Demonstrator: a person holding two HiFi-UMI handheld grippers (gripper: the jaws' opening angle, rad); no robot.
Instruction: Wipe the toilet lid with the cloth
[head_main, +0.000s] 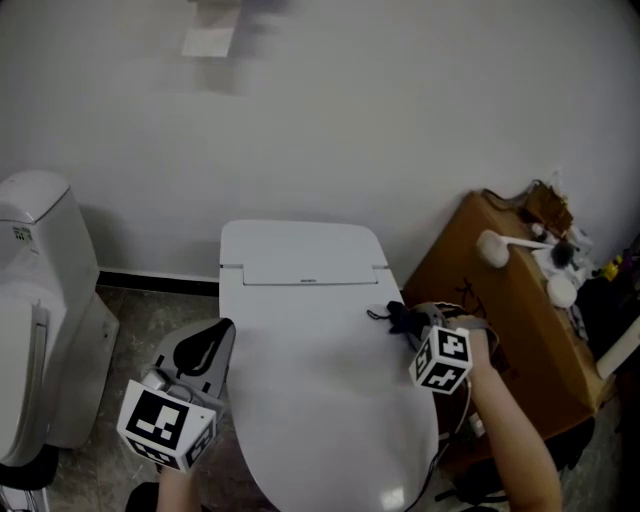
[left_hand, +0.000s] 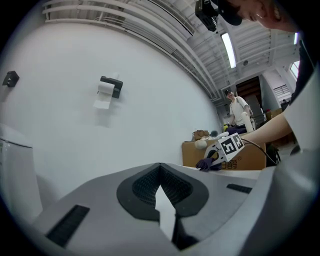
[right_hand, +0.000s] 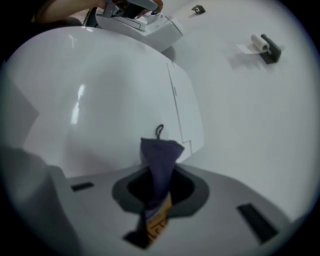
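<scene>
The white toilet lid (head_main: 320, 370) is closed and fills the middle of the head view. My right gripper (head_main: 402, 319) is at the lid's right edge, near the hinge end, shut on a dark blue cloth (head_main: 392, 317). In the right gripper view the cloth (right_hand: 160, 152) stands up bunched from between the jaws, with its small loop against the lid (right_hand: 100, 90). My left gripper (head_main: 214, 338) hovers by the lid's left edge, jaws shut and holding nothing. In the left gripper view its jaws meet at the tip (left_hand: 160, 167), and the cloth (left_hand: 208, 163) shows beyond them.
A cardboard box (head_main: 510, 310) with a white brush (head_main: 495, 247) and small items on top stands right of the toilet. A second white toilet (head_main: 35, 300) stands at the left. A toilet roll holder (left_hand: 111, 87) hangs on the wall. A person (left_hand: 239, 107) stands far off.
</scene>
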